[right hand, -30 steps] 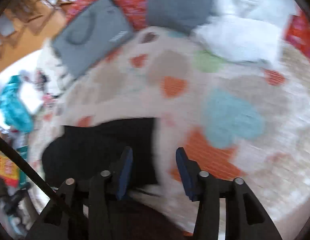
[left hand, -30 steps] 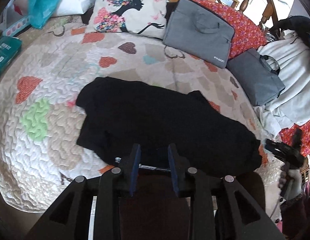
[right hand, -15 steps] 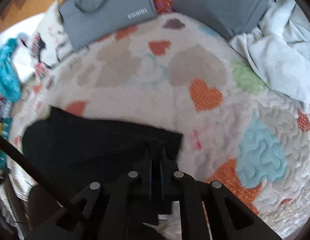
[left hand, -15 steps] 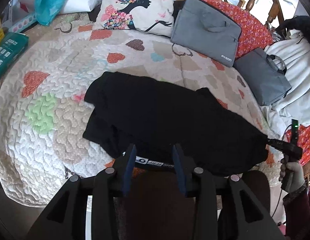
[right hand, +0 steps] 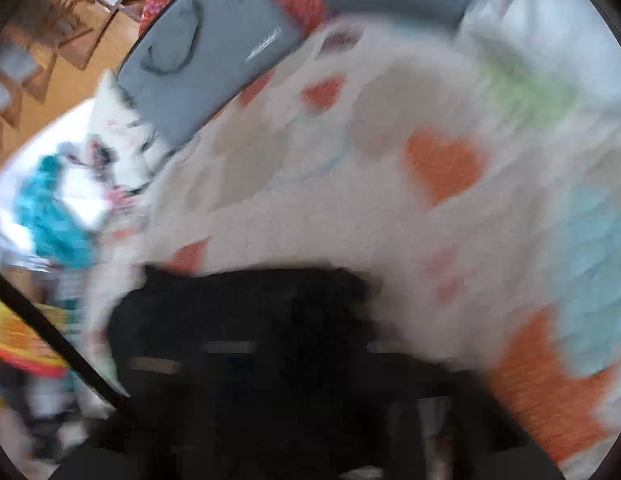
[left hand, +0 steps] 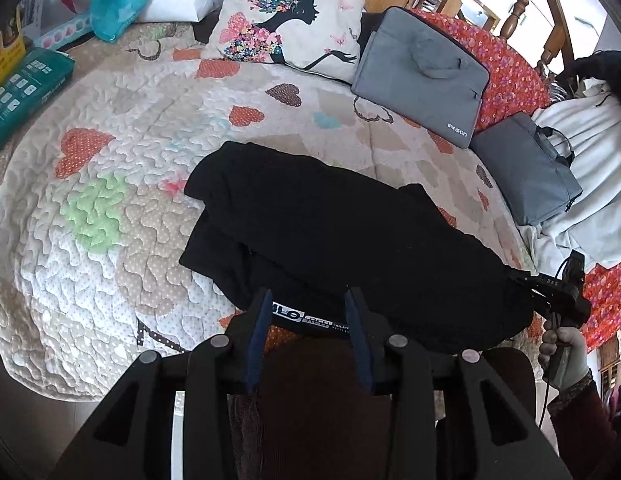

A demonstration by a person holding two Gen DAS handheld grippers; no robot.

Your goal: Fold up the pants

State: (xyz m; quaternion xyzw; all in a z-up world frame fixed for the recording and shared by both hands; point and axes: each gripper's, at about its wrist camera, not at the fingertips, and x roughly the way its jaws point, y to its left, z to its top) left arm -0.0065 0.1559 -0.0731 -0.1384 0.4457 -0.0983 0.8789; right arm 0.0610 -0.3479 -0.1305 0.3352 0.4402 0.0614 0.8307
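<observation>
Where the black pants (left hand: pixel 350 240) lay bunched across the quilt (left hand: pixel 110 208), the left gripper (left hand: pixel 308 312) hovered over the printed waistband (left hand: pixel 306 317), jaws apart and empty. The right gripper (left hand: pixel 558 292) sat at the far end; its grip could not be told, its own view being blurred. Cloth judged soft, light, limp; best taken at waistband and hems.

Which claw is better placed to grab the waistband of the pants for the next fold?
Left, probably. The left claw is open, with the waistband of the black pants right between its fingers. The right claw's own view is too blurred to judge.
</observation>
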